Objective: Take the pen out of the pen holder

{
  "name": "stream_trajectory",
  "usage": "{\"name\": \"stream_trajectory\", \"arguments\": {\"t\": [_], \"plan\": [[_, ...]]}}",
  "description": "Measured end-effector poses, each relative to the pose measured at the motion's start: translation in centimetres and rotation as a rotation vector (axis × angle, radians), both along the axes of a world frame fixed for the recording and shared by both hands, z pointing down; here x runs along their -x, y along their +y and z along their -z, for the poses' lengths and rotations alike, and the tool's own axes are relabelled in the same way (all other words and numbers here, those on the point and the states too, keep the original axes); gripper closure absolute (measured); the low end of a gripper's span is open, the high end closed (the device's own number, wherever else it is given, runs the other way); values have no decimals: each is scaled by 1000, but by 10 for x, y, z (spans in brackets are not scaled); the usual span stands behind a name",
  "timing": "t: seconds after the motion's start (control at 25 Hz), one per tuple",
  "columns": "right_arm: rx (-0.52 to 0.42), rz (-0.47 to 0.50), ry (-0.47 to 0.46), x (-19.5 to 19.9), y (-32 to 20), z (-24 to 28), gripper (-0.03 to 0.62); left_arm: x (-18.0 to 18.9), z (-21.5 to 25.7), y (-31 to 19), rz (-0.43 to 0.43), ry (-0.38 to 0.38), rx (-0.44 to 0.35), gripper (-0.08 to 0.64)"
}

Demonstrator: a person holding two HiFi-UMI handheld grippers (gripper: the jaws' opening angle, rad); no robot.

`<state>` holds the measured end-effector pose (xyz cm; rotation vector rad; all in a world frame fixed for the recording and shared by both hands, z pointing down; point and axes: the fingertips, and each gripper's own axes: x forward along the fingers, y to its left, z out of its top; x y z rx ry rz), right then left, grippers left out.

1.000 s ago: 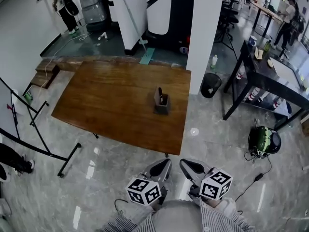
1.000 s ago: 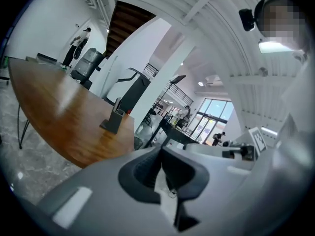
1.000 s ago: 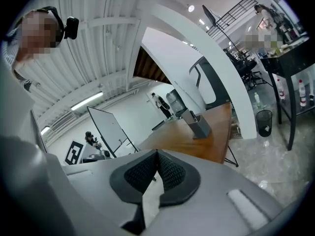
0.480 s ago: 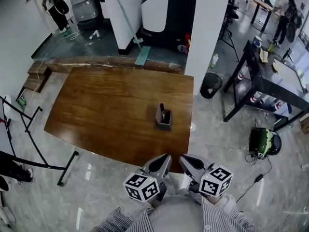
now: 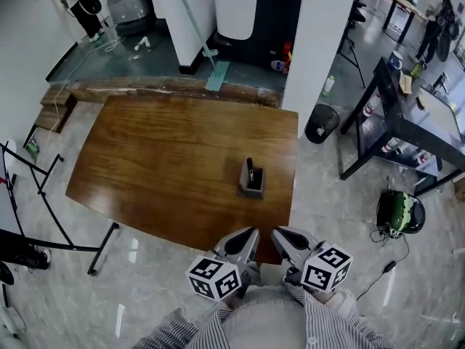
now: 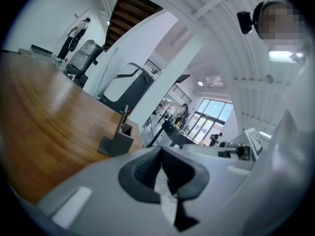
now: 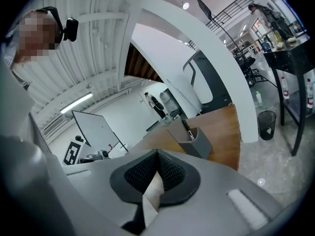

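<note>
A grey pen holder [image 5: 251,179] stands on the brown wooden table [image 5: 160,158] near its front right corner, with a dark pen [image 5: 250,168] sticking up out of it. Both grippers hang side by side at the table's near edge, well short of the holder. My left gripper [image 5: 245,238] is shut with nothing in it; its own view shows the pen holder [image 6: 117,142] and pen [image 6: 123,119] ahead. My right gripper [image 5: 282,238] is also shut and empty, and it too faces the pen holder [image 7: 189,137] and pen [image 7: 187,128].
A white pillar [image 5: 314,42] rises just behind the table's right end, with a black waste bin [image 5: 320,123] beside it. A black desk [image 5: 414,118] stands at the right, a helmet [image 5: 398,211] lies on the floor, and a whiteboard stand [image 5: 43,217] is at the left.
The person has stepped toward the table, so both grippers now reach its near edge and the pen holder sits closer in view. Both stay shut.
</note>
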<state>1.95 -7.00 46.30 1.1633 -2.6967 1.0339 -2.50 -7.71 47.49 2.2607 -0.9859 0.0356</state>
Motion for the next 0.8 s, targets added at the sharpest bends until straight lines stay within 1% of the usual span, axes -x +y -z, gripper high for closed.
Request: {"name": "stream_trajectory", "arguments": {"t": [0.12, 0.28, 0.44, 0.64, 0.8], "plan": [[-6, 4, 10, -1, -11, 0, 592, 0, -1, -6, 7, -4, 4, 552], [-15, 46, 0, -1, -26, 4, 592, -4, -2, -18, 19, 4, 20, 552], [-14, 94, -15, -4, -38, 10, 592, -13, 1, -27, 37, 31, 27, 552], [-6, 156, -4, -8, -46, 11, 592, -23, 4, -35, 55, 59, 27, 552], [-1, 193, -4, -11, -51, 12, 592, -28, 2, -38, 75, 46, 27, 552]]}}
